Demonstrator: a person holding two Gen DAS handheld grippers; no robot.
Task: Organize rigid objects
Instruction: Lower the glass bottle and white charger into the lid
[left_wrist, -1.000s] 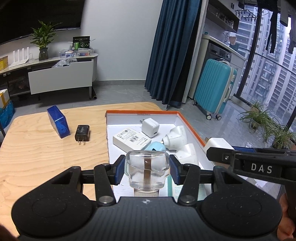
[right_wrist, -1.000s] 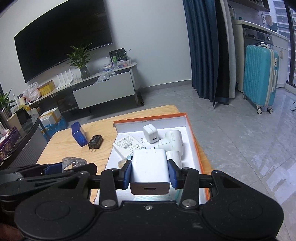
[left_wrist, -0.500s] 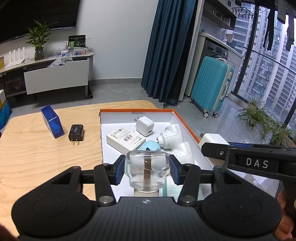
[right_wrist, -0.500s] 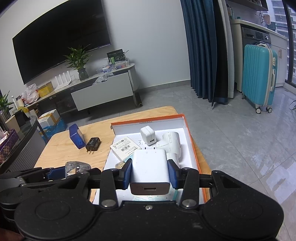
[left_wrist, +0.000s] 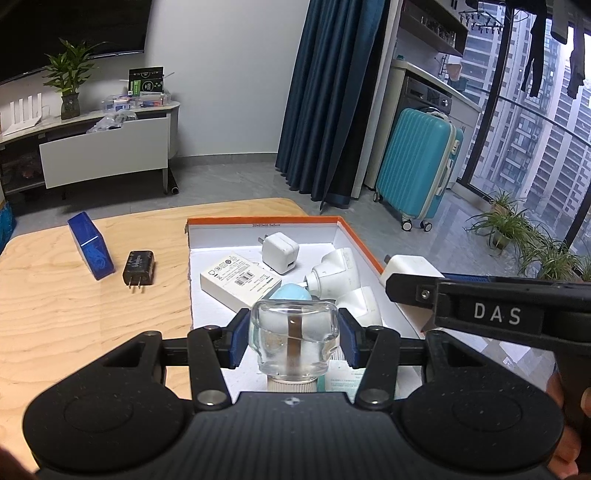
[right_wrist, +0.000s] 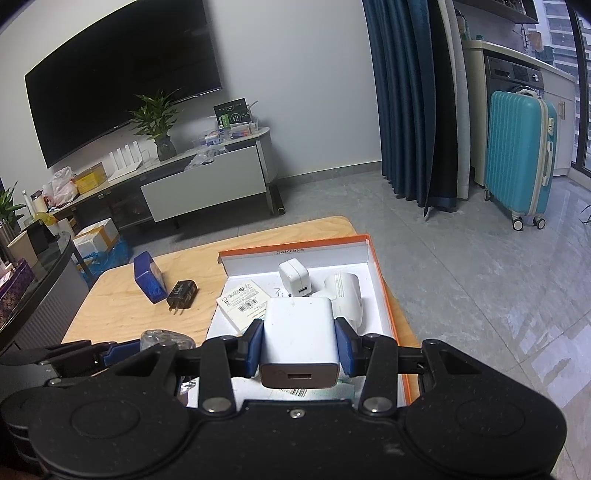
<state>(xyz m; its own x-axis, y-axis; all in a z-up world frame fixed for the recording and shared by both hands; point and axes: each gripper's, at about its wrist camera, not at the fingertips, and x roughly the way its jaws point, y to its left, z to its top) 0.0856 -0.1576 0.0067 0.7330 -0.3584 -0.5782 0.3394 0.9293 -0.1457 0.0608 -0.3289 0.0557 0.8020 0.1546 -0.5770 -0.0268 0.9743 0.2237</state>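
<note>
Left wrist view: the left claw (left_wrist: 293, 339) pinches a clear glass bottle (left_wrist: 293, 338) between its blue pads, cap end toward the camera, long axis along the fingers, held above the near end of the orange-rimmed box (left_wrist: 360, 242) on the table (left_wrist: 74, 314). The right claw (right_wrist: 300, 345) clamps a white charger (right_wrist: 298, 328) (USB port facing the camera), also over the box.

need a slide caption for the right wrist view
Right gripper shut on a white USB charger above the orange-rimmed box.
</note>
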